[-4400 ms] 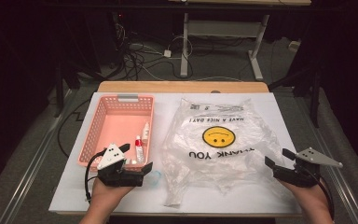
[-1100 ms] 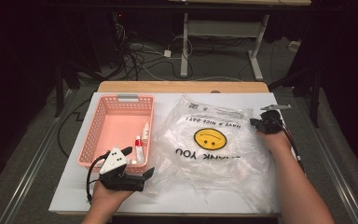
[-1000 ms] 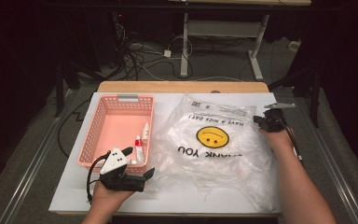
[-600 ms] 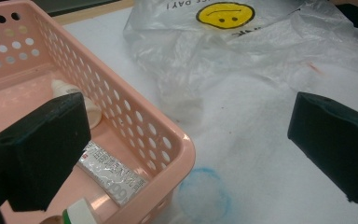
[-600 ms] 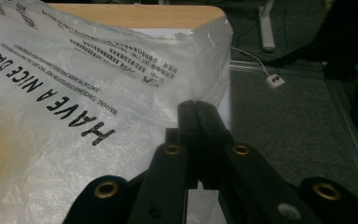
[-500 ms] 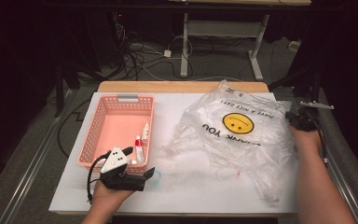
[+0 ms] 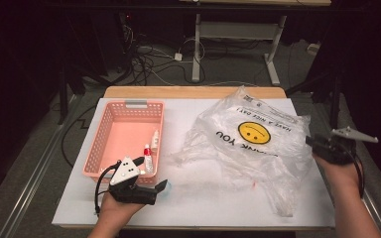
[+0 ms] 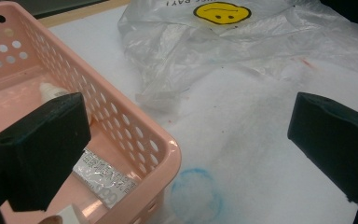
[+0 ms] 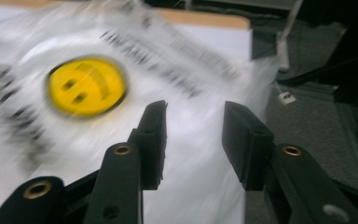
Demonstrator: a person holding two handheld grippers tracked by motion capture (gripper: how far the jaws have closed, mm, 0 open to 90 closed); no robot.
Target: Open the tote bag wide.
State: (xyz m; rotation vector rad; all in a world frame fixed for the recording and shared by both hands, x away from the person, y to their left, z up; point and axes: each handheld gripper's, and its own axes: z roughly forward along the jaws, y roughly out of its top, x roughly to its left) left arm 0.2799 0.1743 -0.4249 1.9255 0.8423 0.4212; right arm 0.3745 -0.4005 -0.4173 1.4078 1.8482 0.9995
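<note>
The clear smiley bag lies crumpled on the right half of the desk; the right tool at its right edge has just been opening, nothing between its jaws, while the left tool rests open beside the pink basket

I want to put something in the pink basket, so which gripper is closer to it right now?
Left. The left gripper sits at the pink basket's near corner, one jaw over its rim. The right gripper is across the table at the far edge of the plastic bag.
</note>
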